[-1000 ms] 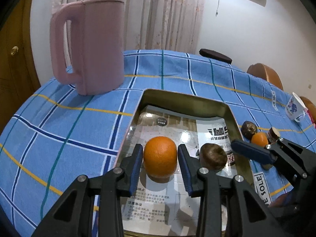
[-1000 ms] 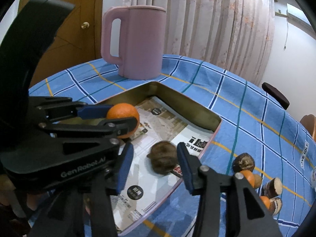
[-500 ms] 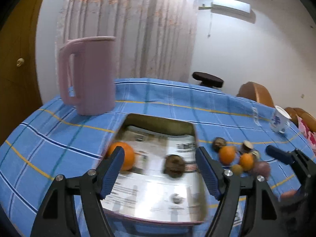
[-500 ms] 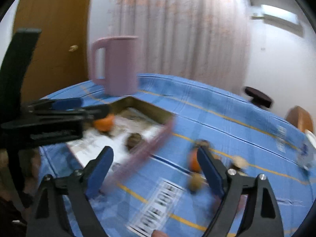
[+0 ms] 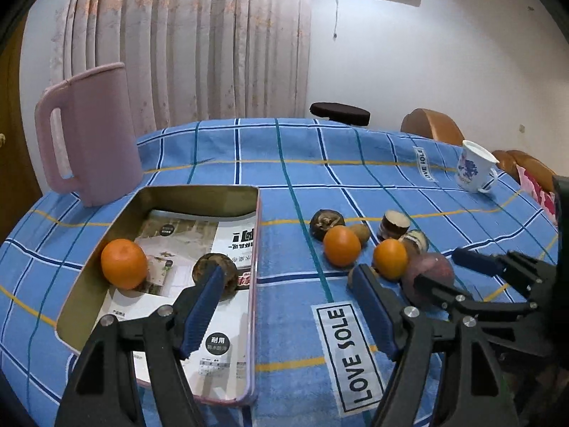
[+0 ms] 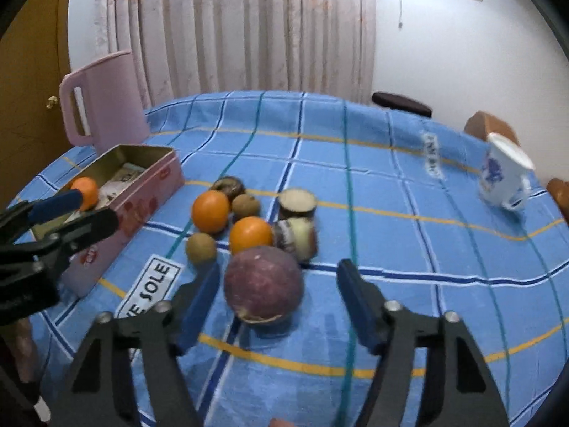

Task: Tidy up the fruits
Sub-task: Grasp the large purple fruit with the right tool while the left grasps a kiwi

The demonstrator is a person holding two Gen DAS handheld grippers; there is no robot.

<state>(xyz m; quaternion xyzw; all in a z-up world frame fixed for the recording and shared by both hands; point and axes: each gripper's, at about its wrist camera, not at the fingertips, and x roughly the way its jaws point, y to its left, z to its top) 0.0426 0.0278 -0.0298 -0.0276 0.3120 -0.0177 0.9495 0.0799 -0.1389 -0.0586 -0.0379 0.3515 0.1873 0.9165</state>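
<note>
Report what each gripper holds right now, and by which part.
Nothing. The left gripper is open and empty; the right gripper brackets the purple fruit without touching.

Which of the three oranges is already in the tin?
The orange at the tin's left end, beside a brown fruit. The other two oranges lie on the cloth among the loose fruit.
</note>
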